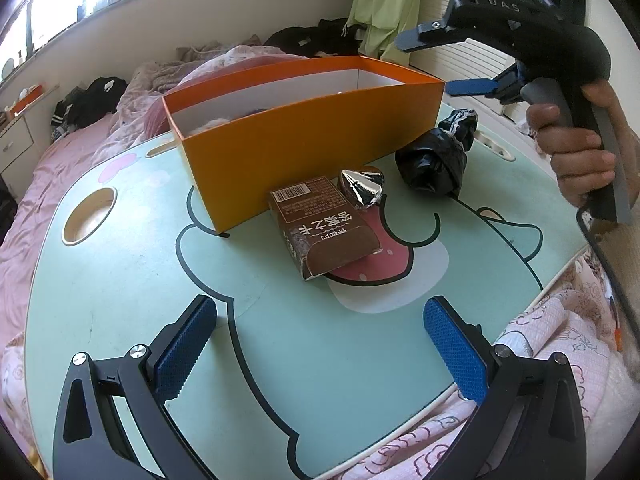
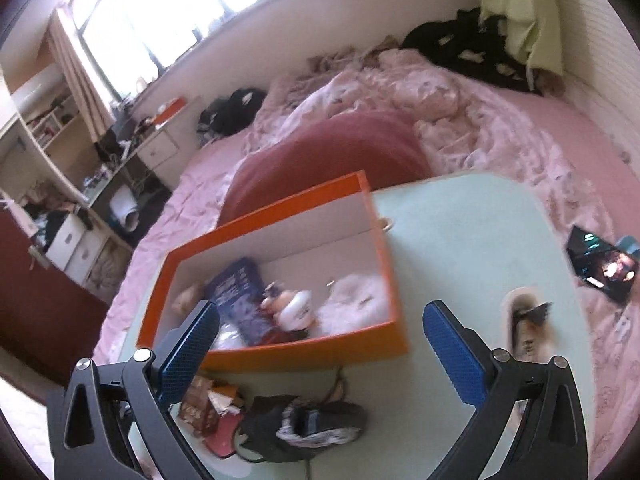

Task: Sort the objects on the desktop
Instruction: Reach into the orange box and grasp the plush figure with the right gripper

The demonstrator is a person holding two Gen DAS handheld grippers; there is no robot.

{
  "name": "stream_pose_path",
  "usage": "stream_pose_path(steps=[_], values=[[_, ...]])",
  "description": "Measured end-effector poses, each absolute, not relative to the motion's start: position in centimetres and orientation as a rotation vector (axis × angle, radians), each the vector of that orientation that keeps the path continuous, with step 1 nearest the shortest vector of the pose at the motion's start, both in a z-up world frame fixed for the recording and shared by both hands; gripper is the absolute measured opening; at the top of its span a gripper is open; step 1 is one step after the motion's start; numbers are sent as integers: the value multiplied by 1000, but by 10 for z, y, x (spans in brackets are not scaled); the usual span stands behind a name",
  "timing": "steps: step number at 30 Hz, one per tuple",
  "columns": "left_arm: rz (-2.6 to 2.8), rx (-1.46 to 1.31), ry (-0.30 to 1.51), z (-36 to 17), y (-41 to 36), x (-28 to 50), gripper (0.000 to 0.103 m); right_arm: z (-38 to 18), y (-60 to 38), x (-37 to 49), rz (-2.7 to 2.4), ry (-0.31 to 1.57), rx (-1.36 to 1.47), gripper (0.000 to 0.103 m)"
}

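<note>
Blue ribbed pads lined the left gripper [image 1: 320, 340], held low over the mint cartoon-printed tabletop [image 1: 120, 280], jaws spread wide and empty. Ahead lay a brown cardboard snack box [image 1: 320, 226], a crumpled silver foil wrapper [image 1: 360, 188] and a black folded umbrella [image 1: 436, 156], all beside the orange cardboard box [image 1: 312, 148]. Right wrist view, blurred: the right gripper [image 2: 320, 344] hovered above that box, jaws wide, holding nothing.
</note>
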State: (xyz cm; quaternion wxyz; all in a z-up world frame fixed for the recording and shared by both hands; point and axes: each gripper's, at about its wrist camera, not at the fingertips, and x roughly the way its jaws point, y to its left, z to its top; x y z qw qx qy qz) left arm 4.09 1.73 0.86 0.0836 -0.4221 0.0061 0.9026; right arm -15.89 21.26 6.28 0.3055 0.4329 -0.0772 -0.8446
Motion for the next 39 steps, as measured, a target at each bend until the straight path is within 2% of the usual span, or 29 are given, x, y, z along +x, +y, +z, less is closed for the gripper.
stream_pose_path(steps=[5,10,17,20,22,24,29,39], values=[[2694,-1261,19,8,17,41,103,59,204,-143,-2254,-121,1119,102],[2694,-1260,18,8,17,41,103,56,210,-146,-2255,-154,1134,102],[2694,-1260,19,8,17,42,103,91,215,-136,-2367,-106,1025,90],[2695,-1259,18,7,17,42,103,109,204,-143,-2336,-26,1049,67],[2695,-1259,19,8,17,42,103,111,188,-155,-2285,45,1151,41],[2694,-1259,19,7,17,42,103,103,170,-169,-2187,112,1289,35],[2695,-1259,18,7,18,42,103,74,137,-189,-2043,152,1448,35],[2697,-1256,19,10,18,41,103,42,106,-197,-2067,377,1530,35]])
